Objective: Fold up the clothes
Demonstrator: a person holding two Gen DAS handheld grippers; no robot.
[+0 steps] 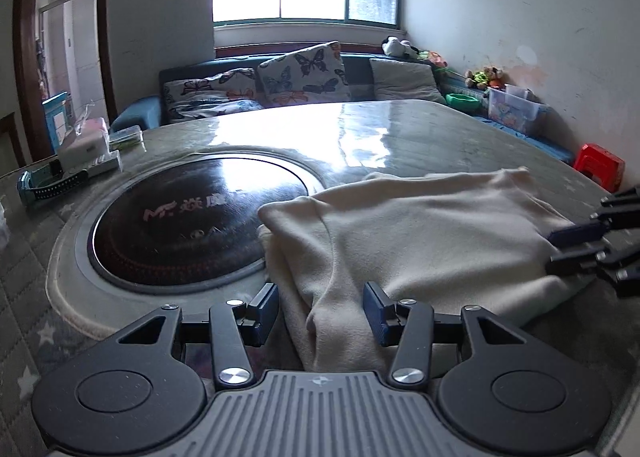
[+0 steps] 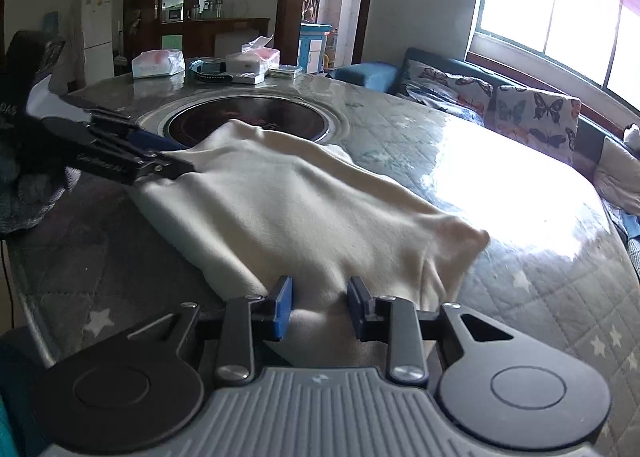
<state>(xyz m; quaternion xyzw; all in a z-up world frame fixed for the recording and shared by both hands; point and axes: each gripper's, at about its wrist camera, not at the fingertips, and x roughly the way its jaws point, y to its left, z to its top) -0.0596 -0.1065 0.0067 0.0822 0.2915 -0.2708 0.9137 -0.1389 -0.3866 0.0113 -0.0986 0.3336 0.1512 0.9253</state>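
My table (image 1: 400,125) has a round black cooktop (image 1: 192,217) set in its middle. Far edge: tissue pack (image 2: 158,63), white box (image 2: 252,59), watch w/ black strap (image 1: 48,183). Behind it, butterfly cushions (image 1: 302,73) on the sofa (image 1: 356,71), red stool (image 1: 600,165) by the wall.

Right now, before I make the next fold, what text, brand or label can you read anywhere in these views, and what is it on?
"M" followed by pale characters too blurred to read: on the round dark cooktop set into the table.
Pale lettering along the left gripper body: too blurred to read.
Pale letters at the left edge of the right wrist view: cut off, unreadable.
Packets and boxes at the table's far side: print too small.
Cream garment: no label showing.
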